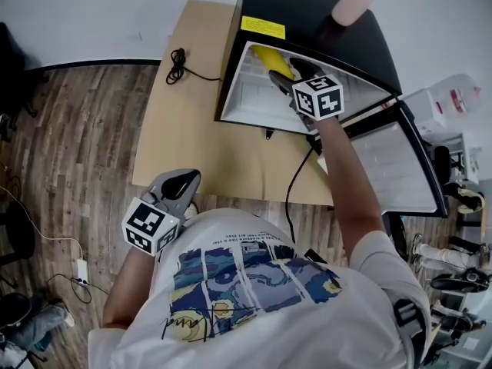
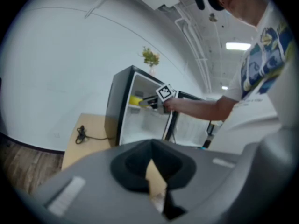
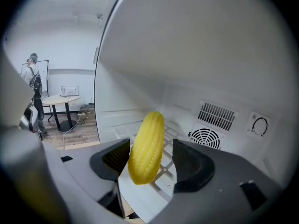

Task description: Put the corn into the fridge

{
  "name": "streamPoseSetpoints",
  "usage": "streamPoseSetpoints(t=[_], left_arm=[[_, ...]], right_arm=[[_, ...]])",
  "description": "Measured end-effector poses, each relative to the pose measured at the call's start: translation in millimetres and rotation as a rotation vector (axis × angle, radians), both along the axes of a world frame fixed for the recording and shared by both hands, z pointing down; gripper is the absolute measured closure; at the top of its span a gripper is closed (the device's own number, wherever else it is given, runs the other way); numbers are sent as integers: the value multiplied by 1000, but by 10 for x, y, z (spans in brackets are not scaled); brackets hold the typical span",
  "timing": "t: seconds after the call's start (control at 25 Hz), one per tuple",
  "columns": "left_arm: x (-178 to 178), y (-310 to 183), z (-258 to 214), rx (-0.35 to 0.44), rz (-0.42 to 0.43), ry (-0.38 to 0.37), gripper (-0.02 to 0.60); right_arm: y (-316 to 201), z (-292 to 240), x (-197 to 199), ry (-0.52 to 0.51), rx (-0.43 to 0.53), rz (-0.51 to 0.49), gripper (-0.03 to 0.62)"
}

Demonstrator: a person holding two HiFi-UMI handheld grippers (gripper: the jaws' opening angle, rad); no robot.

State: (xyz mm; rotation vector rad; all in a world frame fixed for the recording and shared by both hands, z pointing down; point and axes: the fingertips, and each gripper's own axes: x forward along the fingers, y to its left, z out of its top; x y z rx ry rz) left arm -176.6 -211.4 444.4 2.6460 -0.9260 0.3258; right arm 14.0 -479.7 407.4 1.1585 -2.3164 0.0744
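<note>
One arm outstretched — R claw (image 3: 145, 159) in fridge (image 1: 304, 10), spread round corn (image 3: 147, 143), L claw (image 2: 152, 168) closed

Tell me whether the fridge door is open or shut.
Open. The fridge door stands swung out rightward, and the right gripper reaches inside with the corn between its jaws.

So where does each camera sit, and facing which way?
Head view: on the person's head, facing steeply down at the fridge; shows shirt, arms, left tool, right tool.
Left gripper view: on the left tool, low, facing the fridge; shows their right arm.
Right gripper view: inside the fridge, facing its back wall; parted jaws flank the corn.
Shared: all show the corn.
</note>
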Motion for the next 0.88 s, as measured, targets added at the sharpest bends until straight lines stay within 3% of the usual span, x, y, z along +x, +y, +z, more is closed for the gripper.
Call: streamPoseSetpoints(t=[0.76,0.88], left_arm=[[912,394,51,-21,16,-24,572],[1038,469,81,-27,8,-25,572]], right_arm=[[1017,94,486,-139,22,-21,338],[1233,129,526,-131,46,-33,366]])
